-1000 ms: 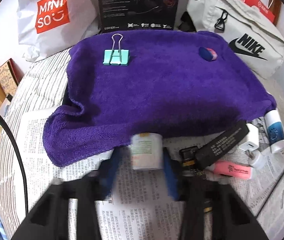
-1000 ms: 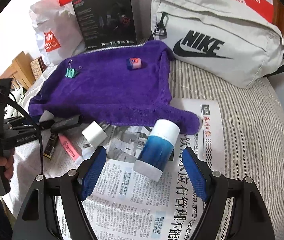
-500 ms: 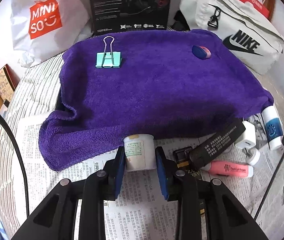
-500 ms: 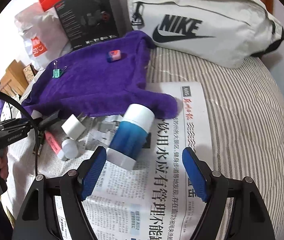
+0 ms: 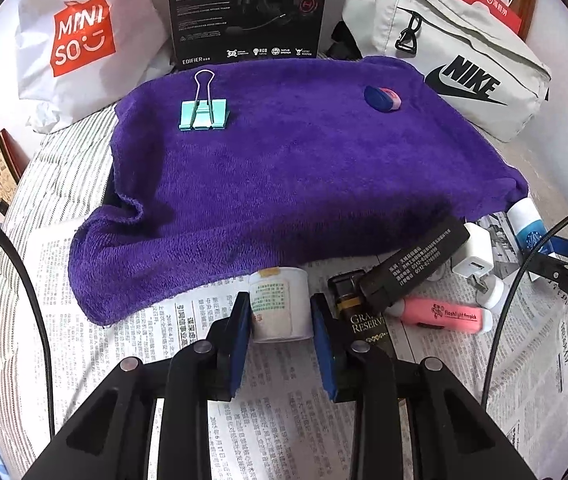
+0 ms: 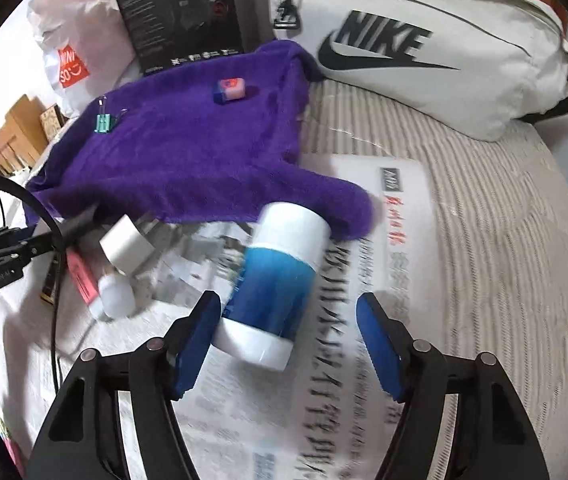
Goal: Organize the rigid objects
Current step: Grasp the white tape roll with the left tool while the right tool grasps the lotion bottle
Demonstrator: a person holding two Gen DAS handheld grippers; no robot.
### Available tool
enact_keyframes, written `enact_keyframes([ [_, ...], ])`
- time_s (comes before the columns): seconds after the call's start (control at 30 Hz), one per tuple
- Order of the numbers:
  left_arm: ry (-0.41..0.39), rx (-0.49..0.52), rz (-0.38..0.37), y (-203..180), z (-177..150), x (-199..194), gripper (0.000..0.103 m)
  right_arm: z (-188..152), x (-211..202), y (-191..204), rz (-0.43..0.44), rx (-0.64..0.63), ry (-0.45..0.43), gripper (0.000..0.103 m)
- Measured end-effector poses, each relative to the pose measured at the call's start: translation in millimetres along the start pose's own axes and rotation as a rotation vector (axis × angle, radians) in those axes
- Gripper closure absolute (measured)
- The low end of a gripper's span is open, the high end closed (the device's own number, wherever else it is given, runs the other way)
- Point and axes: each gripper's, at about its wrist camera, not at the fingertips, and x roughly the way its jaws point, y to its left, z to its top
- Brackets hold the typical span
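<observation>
Left hand-held gripper (image 5: 280, 320) clamps the white jar (image 5: 279, 305) on newspaper at the purple towel (image 5: 304, 172) edge. Right hand-held gripper (image 6: 289, 334) spread around the blue bottle (image 6: 276, 280); centre before closing.

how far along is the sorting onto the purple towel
Done: a teal binder clip and a pink-and-blue eraser lie on the purple towel. In hand: the left gripper is shut on a small white bottle; the right gripper is open around the blue-and-white tube. Left on the newspaper: pink highlighter, white charger, black box.
</observation>
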Motion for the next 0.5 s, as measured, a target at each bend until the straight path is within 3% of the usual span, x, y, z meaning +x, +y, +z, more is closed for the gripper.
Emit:
enact_keyframes([
  [0.2, -0.008, -0.013, -0.004, 0.1, -1.6, -0.7, 0.075, 5.9, 5.1, -7.9, -0.004, 0.014, -0.011, 0.036],
  [0.27, -0.005, -0.009, -0.007, 0.0, -2.2, -1.1, 0.075, 7.5, 7.7, -5.3, -0.035, -0.013, -0.022, 0.051],
  [0.3, -0.003, -0.005, -0.008, 0.5, -3.3, -1.7, 0.075, 7.0, 5.7, -5.3, -0.035, -0.018, -0.025, 0.066],
  [0.5, -0.005, -0.009, -0.008, 1.8, -4.5, -2.4, 0.075, 2.7, 2.2, -12.9, 0.004, -0.004, -0.010, 0.067],
])
